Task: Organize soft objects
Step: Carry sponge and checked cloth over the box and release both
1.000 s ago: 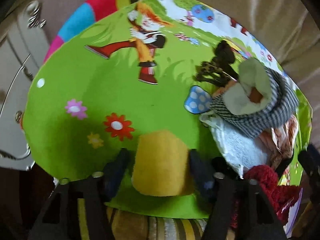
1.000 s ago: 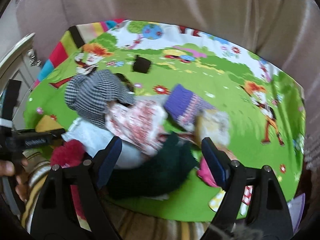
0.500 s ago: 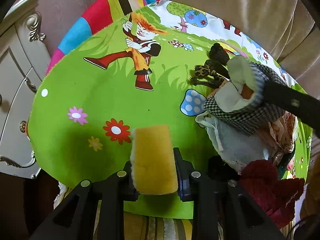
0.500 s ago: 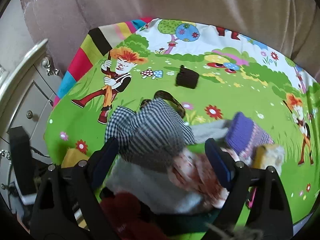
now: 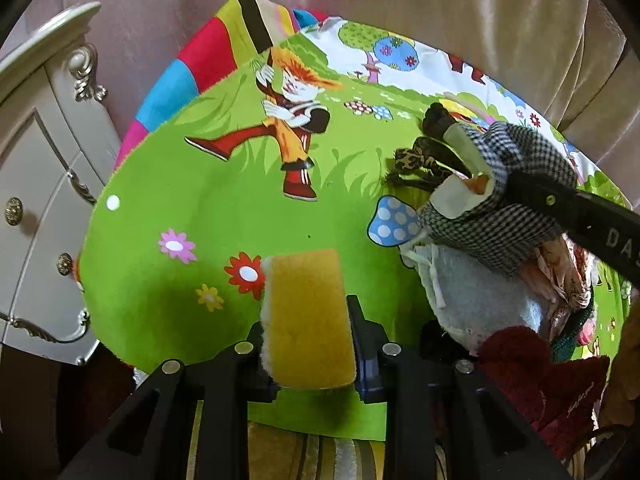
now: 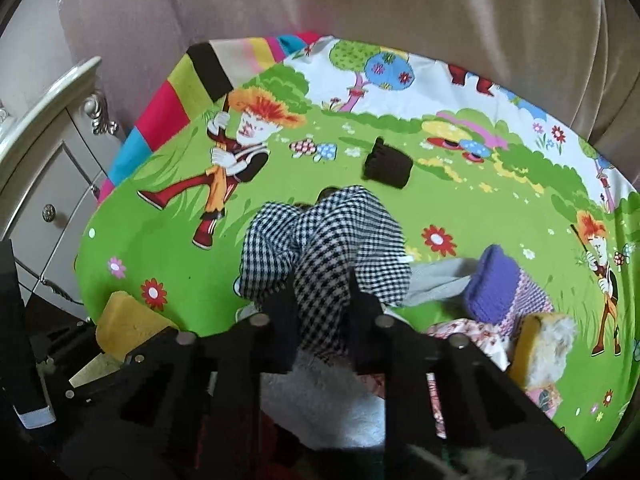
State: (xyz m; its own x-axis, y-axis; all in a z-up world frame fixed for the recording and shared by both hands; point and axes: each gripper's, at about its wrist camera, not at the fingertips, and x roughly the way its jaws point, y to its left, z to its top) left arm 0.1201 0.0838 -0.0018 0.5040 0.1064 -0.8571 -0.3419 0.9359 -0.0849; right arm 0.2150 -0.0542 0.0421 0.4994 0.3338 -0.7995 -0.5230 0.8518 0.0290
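Left wrist shows my left gripper (image 5: 308, 332) clamping the yellow pad (image 5: 306, 320) at bottom centre, my right gripper (image 6: 320, 300) closing on the checked cloth (image 6: 324, 240) mid-frame; the pile (image 5: 500, 312) lower right remains unsorted.

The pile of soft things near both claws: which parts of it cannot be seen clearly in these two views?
- Right wrist view: the right claw, closing on the checked cloth, covers the white fleece below.
- Left wrist view: the dark red knit is cut off by the lower right edge; what kind of item it is stays unclear.
- Left wrist view: the left claw hides the sides of the yellow sponge.
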